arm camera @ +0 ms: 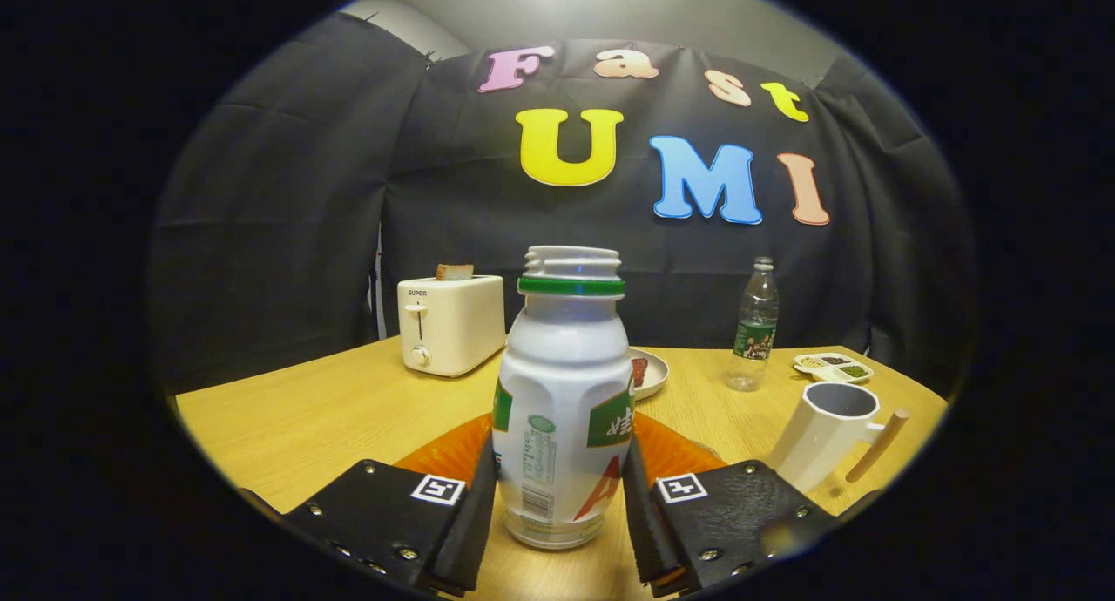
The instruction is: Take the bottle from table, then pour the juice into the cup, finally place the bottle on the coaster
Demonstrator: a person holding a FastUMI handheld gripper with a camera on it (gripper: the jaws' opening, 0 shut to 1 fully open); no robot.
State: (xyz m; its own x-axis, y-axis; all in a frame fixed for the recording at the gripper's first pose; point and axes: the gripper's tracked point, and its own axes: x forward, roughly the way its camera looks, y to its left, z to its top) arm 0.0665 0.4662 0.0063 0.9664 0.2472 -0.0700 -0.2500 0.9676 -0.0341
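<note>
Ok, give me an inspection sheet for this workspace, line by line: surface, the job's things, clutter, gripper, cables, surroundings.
Surface: wooden table, bare patches look clean.
Job's things: white bottle, uncapped and upright, between the fingers; whether it rests on the table or is lifted cannot be told. Orange coaster lies just behind the bottle. White cup with a wooden handle stands beyond the right finger.
Clutter: toaster with a slice of bread in it; small plate behind the bottle; clear water bottle; divided dish of seasonings.
Gripper: gripper fingers close against both sides of the bottle; firm contact cannot be confirmed.
Cables: nothing seen.
Surroundings: black cloth wall behind the table.
</note>
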